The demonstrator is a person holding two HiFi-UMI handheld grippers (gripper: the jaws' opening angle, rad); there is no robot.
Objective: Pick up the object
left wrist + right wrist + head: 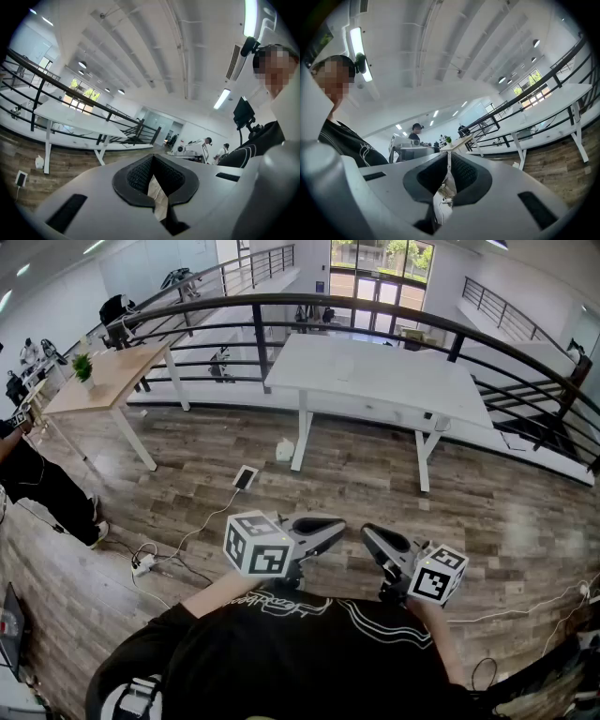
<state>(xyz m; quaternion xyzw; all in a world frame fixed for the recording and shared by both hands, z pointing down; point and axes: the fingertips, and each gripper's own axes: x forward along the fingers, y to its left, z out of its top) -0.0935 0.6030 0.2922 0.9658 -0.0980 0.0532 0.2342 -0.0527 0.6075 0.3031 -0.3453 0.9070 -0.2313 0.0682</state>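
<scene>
I cannot pick out any object for pickup. In the head view both grippers are held close to the person's chest, above a wooden floor, with their noses turned toward each other. My left gripper (336, 530) is shut, its jaws meeting at the tips with nothing between them (152, 158). My right gripper (368, 533) is shut and empty too (449, 157). Both gripper views look out across the room and up at the ceiling. The white table (375, 371) stands a few steps ahead.
A phone on a cable (245, 478) and a small white item (284, 450) lie on the floor by the table leg. A wooden desk (108, 376) with a plant stands at left. A dark curved railing (281, 306) runs behind. A power strip (142, 565) and a person (37, 479) are at left.
</scene>
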